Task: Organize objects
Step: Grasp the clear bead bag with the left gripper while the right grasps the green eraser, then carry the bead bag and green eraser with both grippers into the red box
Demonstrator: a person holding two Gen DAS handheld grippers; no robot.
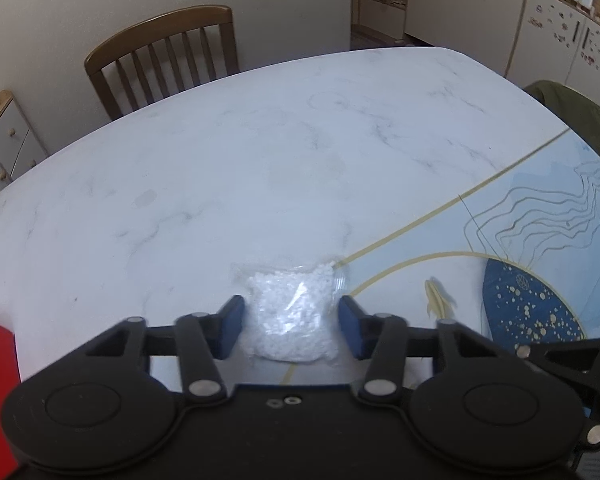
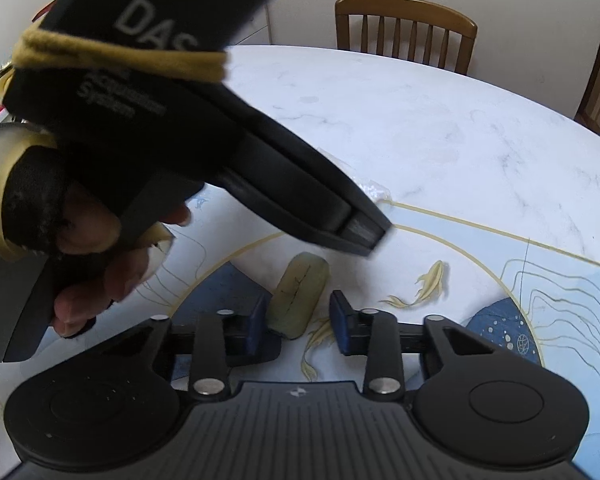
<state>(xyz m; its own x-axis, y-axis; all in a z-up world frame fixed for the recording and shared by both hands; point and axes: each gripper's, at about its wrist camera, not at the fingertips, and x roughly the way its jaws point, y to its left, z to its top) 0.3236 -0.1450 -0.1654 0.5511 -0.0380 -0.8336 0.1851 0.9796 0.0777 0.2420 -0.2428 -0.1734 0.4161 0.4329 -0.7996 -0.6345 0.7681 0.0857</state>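
Straddling the clear plastic bag of white granules at lower centre, left gripper open; right gripper open around a pale green oblong block

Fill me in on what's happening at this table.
A person is tidying small items with a hand-held gripper in each hand. The left hand-held gripper sits open around a clear bag of white granules lying on the marble table, its pads not yet closed. The right hand-held gripper is open around a pale greenish block on the blue patterned mat.
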